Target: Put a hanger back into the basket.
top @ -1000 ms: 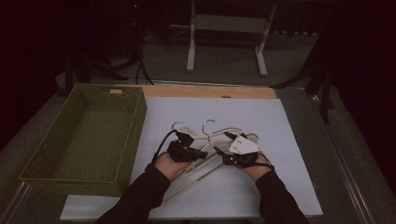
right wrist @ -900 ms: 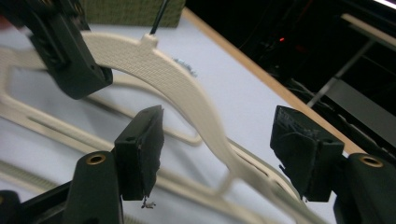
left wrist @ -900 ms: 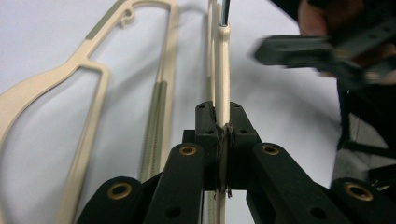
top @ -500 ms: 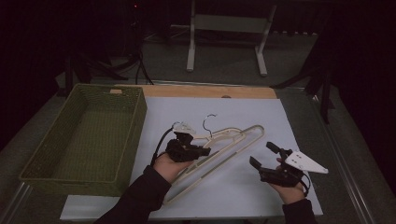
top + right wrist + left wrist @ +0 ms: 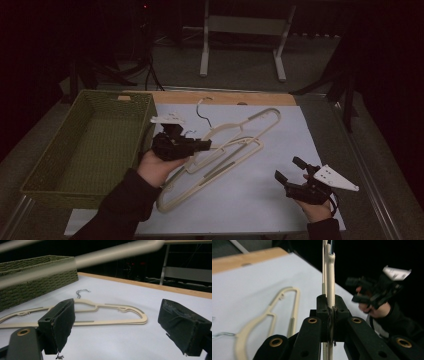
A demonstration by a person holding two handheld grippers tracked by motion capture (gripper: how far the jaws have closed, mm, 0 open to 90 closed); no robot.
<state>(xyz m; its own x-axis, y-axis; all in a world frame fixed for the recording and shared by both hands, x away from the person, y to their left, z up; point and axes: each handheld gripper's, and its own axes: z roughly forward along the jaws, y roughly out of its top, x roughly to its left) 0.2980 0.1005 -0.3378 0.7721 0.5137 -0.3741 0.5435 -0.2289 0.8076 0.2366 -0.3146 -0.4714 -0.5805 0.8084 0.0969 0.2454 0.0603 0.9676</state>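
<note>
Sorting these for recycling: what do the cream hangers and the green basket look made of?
The hangers look like matte cream plastic or flocked plastic, thin and flat, with bare metal wire hooks. The basket looks woven, fibre or cord, by its ribbed weave.

high view: above, looking forward-down over table. gripper views: low, close along own jaws. all three share the flat hanger.

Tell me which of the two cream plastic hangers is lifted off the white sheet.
The nearer cream plastic hanger, clamped in the left gripper and tilted up from the white sheet. The other cream hanger lies flat behind it, ungripped.
</note>
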